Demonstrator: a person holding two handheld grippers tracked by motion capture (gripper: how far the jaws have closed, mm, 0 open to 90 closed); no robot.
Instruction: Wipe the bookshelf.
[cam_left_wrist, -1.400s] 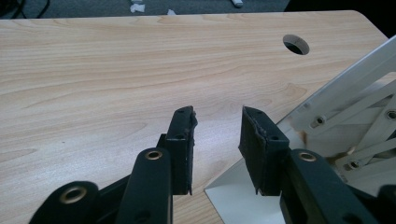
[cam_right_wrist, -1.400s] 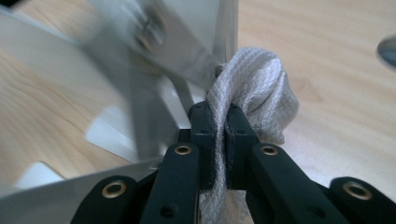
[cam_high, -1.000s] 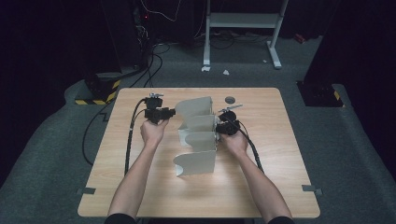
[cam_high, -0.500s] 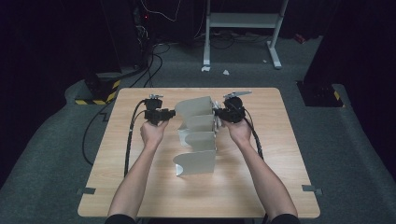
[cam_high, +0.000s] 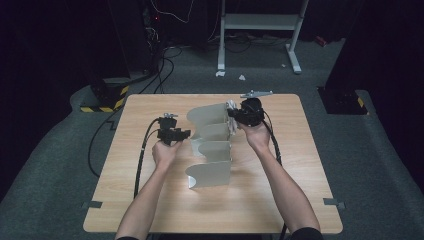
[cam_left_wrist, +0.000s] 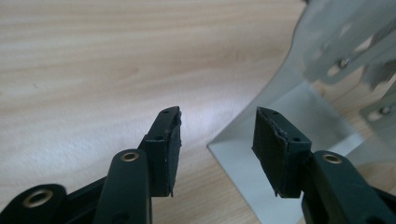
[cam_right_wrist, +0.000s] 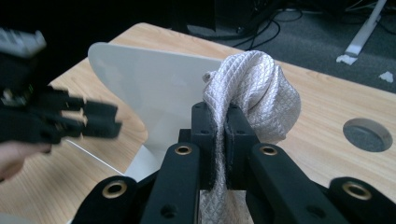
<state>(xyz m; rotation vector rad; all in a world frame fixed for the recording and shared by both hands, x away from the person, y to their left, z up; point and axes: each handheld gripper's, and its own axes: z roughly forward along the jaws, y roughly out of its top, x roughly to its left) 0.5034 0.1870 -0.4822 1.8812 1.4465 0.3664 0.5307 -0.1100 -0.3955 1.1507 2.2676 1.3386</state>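
right claw (cam_right_wrist: 219, 135) clamps rope (cam_right_wrist: 254, 86) | rope's lower end hidden

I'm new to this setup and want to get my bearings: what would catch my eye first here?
Most striking is the white braided rope, bunched and clamped in the right tool, held above the far end of the grey metal rack of curved dividers at the middle of the wooden table. Left of the rack, the left tool stands open beside a divider's corner, nothing between its jaws.
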